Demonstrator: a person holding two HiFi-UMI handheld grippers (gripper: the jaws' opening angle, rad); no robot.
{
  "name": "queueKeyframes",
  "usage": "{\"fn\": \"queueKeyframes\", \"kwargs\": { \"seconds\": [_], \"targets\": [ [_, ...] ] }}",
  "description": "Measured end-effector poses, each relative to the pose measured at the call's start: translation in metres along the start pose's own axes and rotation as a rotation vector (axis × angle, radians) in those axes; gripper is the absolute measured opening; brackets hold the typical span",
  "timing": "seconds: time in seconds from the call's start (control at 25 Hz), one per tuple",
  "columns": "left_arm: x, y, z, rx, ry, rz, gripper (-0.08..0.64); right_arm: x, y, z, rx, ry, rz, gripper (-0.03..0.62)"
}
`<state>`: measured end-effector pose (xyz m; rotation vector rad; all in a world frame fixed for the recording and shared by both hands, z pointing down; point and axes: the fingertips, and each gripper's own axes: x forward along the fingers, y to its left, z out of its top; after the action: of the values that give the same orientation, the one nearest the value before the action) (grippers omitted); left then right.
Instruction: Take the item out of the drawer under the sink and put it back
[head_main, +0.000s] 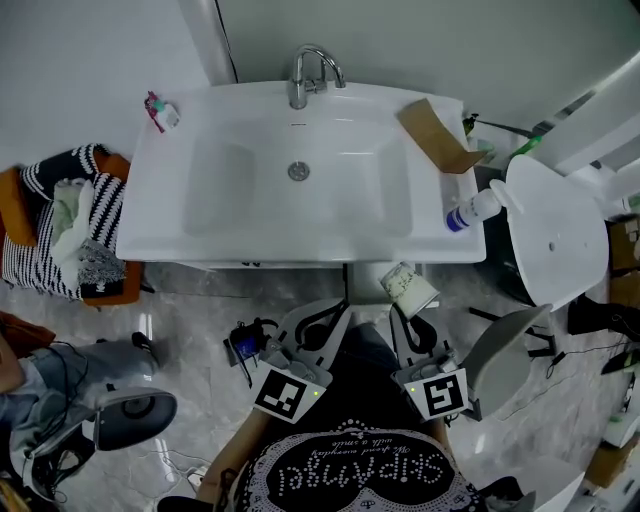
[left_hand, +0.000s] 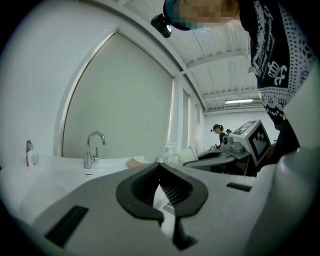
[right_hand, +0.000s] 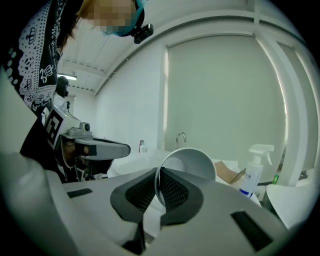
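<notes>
Upper right of the head view: folded brown cardboard piece (head_main: 437, 135), and just below it a white spray bottle with blue base (head_main: 470, 210), near a large white oval lid (head_main: 555, 235) at the right edge. Upper left: small pink-capped bottle (head_main: 162, 112). Left edge: black-and-white striped cloth (head_main: 100, 200) heaped on an orange seat (head_main: 12, 205); lower left, a grey round-headed appliance (head_main: 130, 405).

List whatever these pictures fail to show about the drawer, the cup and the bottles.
- The drawer: in no view. In the head view the sink covers what lies under it.
- Print on the cup: head view, too small to read.
- Label of the spray bottle: right gripper view, too small and blurred.
- The small bottle at the sink's back left corner: head view, too small to identify.
</notes>
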<state>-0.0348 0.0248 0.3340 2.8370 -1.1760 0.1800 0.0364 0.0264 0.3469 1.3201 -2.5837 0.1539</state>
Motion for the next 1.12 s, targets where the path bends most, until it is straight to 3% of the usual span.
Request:
{"fn": "queueKeyframes", "kwargs": {
  "seconds": [0.56, 1.12],
  "targets": [
    [-0.003, 0.001, 0.001, 0.014, 0.011, -0.002, 0.0, 0.007, 0.009, 0.003, -0.019, 0.0, 0.047, 0.023],
    [-0.008, 0.004, 0.002, -0.002, -0.011, -0.006, 0.0, 0.006, 0.013, 0.003, -0.02, 0.001, 0.032, 0.023]
  ]
}}
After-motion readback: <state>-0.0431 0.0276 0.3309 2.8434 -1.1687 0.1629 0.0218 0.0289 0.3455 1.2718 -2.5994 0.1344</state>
